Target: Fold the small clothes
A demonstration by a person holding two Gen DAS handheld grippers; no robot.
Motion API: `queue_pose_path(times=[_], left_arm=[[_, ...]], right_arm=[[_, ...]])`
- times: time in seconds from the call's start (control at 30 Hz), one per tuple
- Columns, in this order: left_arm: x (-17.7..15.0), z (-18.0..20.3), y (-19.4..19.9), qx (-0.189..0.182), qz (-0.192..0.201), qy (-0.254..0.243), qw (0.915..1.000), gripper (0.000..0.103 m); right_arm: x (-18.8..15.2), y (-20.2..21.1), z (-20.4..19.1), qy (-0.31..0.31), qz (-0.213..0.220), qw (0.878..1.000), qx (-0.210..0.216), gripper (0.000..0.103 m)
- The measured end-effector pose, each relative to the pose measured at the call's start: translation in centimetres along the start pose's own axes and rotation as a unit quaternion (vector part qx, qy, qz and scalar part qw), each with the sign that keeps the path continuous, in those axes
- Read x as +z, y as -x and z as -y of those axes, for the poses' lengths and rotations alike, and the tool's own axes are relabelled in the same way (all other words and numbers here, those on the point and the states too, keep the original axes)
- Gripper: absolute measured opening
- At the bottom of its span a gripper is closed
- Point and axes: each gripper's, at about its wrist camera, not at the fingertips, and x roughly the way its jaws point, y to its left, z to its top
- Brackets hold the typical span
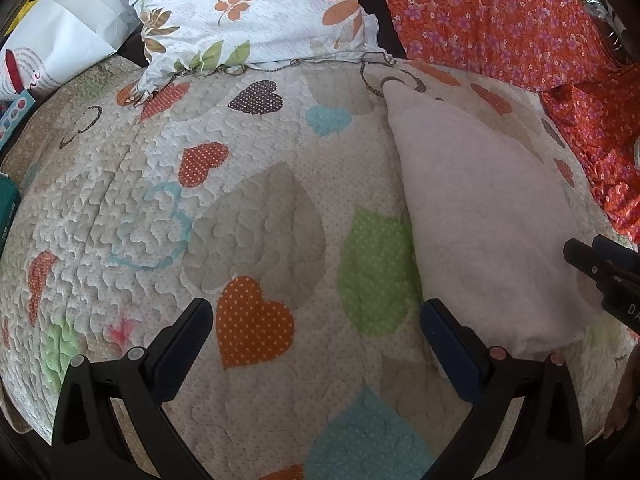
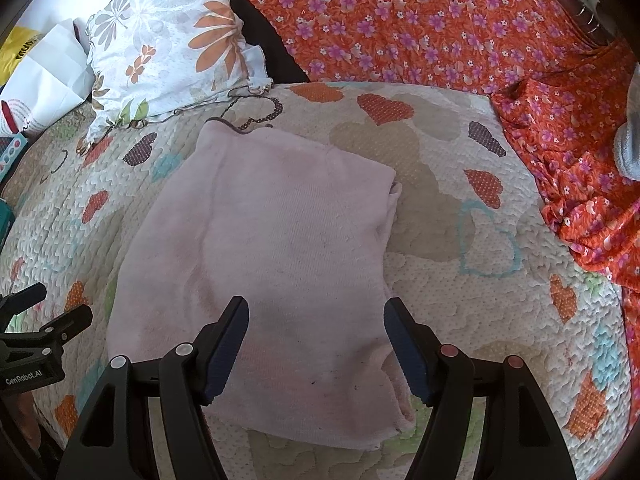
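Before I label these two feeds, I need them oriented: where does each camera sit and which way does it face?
Left wrist: on the left gripper, facing the heart-patterned quilt, own open fingers below; right gripper at the right edge.
Right wrist: on the right gripper, over the folded pale pink fleece garment, open fingers below.
Shared: garment, quilt, floral pillow.

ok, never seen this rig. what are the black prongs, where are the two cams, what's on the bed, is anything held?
No robot here: a person holds a two-finger clamp in each hand, each carrying a fisheye camera that looks along its fingers. The left view shows the left gripper open over the heart-print quilt, beside the pink cloth. The right view shows the right gripper open above that cloth, which lies folded on the quilt. A floral pillow and an orange flowered fabric lie behind. Nothing is held.
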Motion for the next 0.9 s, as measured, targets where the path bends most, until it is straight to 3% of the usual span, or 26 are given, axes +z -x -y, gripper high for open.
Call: queue_pose_path(times=[0.9], left_arm=[[0.1, 0.78, -0.53, -0.017, -0.015, 0.002, 0.9997, 0.103]], right_arm=[[-0.28, 0.03, 0.89, -0.007, -0.001, 1.0, -0.011, 0.076]])
